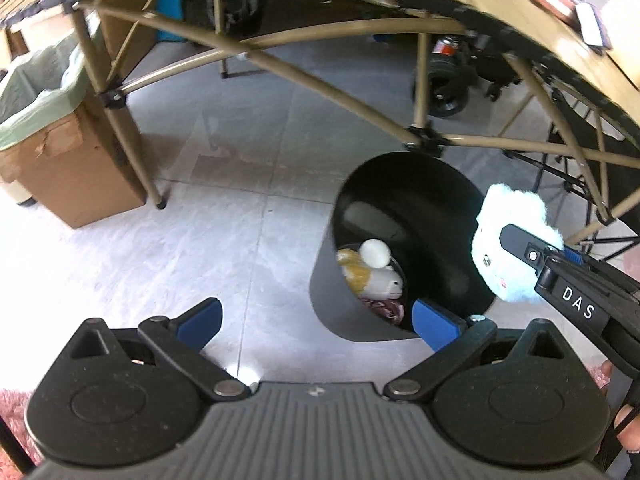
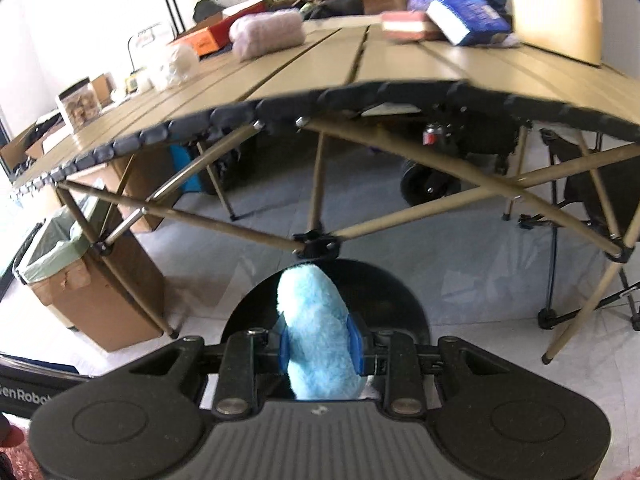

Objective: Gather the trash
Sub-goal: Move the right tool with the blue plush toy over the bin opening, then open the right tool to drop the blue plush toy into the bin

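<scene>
A black round bin [image 1: 416, 208] stands on the floor by the folding table's leg. Inside it lie a white and tan plush toy [image 1: 372, 270] and something pink. My left gripper [image 1: 316, 326] is open above the floor beside the bin, nothing between its blue pads. My right gripper [image 2: 320, 344] is shut on a light blue fluffy plush toy [image 2: 316, 332], held over the bin's [image 2: 392, 304] near rim. In the left wrist view that toy [image 1: 504, 240] hangs at the bin's right edge, with the right gripper's black finger across it.
A tan folding table [image 2: 360, 76] with crossed legs [image 1: 320, 92] stretches over the bin. On it sit boxes, a pink bundle [image 2: 267, 34] and a jar [image 2: 78, 102]. A cardboard box with a green liner [image 1: 48, 120] stands left. Pink rug [image 1: 16, 408] lies at the near edge.
</scene>
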A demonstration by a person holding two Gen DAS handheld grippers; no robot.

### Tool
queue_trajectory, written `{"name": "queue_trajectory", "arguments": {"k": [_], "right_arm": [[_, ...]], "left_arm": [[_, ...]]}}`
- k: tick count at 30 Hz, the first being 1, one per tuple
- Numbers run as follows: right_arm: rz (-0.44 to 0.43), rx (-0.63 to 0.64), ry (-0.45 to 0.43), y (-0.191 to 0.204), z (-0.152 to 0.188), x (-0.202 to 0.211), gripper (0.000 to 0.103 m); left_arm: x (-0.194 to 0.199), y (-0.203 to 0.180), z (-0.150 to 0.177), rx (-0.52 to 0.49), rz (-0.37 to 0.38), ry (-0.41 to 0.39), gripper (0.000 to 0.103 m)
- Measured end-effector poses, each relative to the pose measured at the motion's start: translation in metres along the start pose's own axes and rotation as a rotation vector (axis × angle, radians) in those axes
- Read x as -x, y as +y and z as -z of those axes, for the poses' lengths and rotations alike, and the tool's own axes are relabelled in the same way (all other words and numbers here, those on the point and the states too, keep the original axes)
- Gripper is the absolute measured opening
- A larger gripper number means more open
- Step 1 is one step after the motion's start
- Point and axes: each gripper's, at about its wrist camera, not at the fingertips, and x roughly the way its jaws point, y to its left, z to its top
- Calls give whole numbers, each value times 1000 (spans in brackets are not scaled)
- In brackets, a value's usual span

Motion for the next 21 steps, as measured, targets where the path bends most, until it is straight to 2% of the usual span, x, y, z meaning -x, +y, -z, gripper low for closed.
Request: {"name": "queue_trajectory", "arguments": {"k": [8, 17, 19, 21], "right_arm": [[12, 19, 104, 19, 3, -28, 28], [38, 29, 189, 28, 7, -53, 29], [41, 29, 202, 29, 7, -57, 32], [45, 30, 217, 30, 6, -60, 45]], "left_arm": [[-10, 36, -1, 79, -31, 31, 103], [-18, 50, -2, 110, -33, 54, 103], [-19, 51, -2, 114, -33, 55, 103], [-19, 53, -3, 117, -33, 58, 103]]}}
